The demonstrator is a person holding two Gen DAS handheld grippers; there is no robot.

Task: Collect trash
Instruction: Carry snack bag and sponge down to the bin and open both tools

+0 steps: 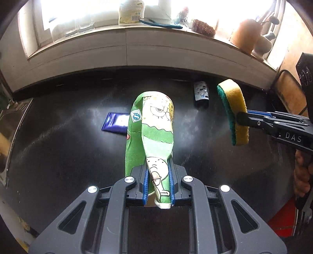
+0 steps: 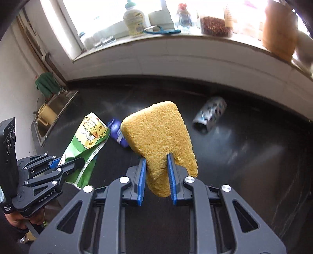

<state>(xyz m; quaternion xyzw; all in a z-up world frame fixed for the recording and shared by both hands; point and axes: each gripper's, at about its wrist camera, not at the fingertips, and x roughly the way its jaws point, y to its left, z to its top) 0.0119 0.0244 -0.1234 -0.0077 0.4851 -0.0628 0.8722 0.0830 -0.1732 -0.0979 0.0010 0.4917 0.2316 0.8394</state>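
My left gripper (image 1: 158, 172) is shut on a crushed green cartoon-print paper cup (image 1: 154, 129) and holds it above the black countertop (image 1: 58, 156). The cup also shows in the right wrist view (image 2: 86, 140), with the left gripper (image 2: 68, 163) at the lower left. My right gripper (image 2: 156, 162) is shut on a yellow sponge (image 2: 158, 136) with a green scouring side, seen in the left wrist view (image 1: 233, 113) at the right, where the right gripper (image 1: 242, 119) clamps it. A blue packet (image 1: 115, 123) (image 2: 117, 132) and a crushed can (image 1: 201, 91) (image 2: 210, 113) lie on the counter.
A window sill (image 1: 125, 31) at the back holds a white bottle (image 1: 130, 11), jars and a terracotta pot (image 1: 245, 35). A steel sink (image 2: 52, 115) with a yellow mug (image 2: 46, 113) lies to the left. A red object (image 1: 281, 224) sits at the lower right.
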